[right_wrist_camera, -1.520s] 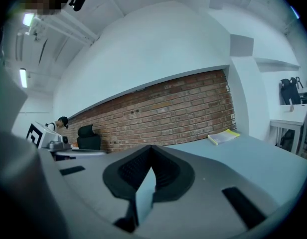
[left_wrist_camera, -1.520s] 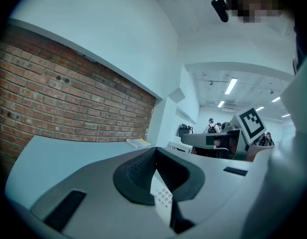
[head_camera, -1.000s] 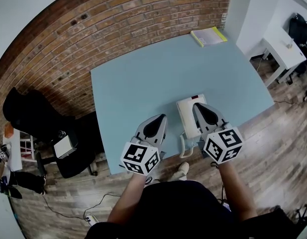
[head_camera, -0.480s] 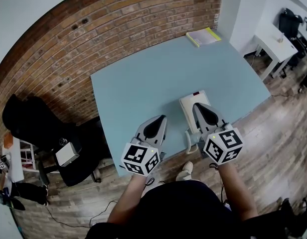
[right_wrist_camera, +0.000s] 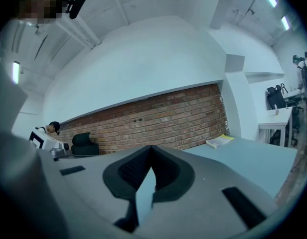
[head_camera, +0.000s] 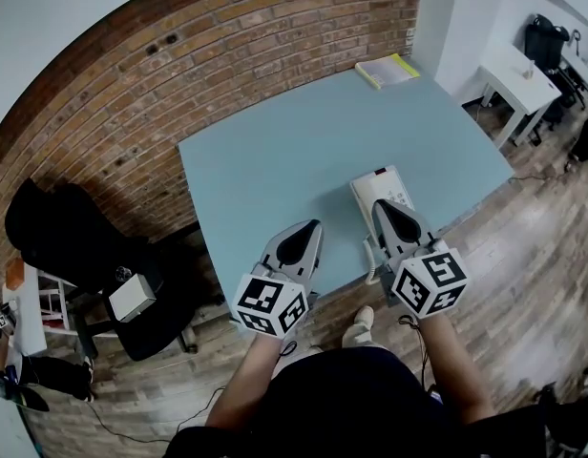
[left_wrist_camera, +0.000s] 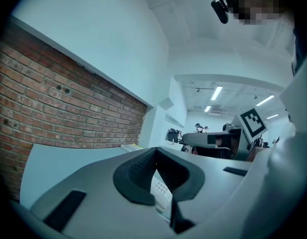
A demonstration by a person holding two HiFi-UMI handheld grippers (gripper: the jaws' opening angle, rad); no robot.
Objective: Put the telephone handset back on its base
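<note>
A white telephone (head_camera: 370, 191) sits on the light blue table (head_camera: 294, 141) near its front edge, and its coiled cord (head_camera: 370, 258) hangs over that edge. My right gripper (head_camera: 383, 204) hovers over the phone's near half, shut with nothing between the jaws, and it hides the handset. My left gripper (head_camera: 311, 227) is above the table's front edge, left of the phone, and its jaws meet at the tip. In the left gripper view the phone's keypad (left_wrist_camera: 161, 188) shows below the closed tip (left_wrist_camera: 154, 151). The right gripper view shows its closed tip (right_wrist_camera: 151, 149) against the brick wall.
A yellow-edged book (head_camera: 388, 70) lies at the table's far right corner. A brick wall (head_camera: 227, 36) runs behind the table. A black chair with dark bags (head_camera: 65, 227) stands to the left. A white side table (head_camera: 523, 70) stands at the right.
Both grippers have drawn back toward the table's front edge. More of the phone's far end now shows beyond the right gripper. Neither gripper's jaws have changed.
</note>
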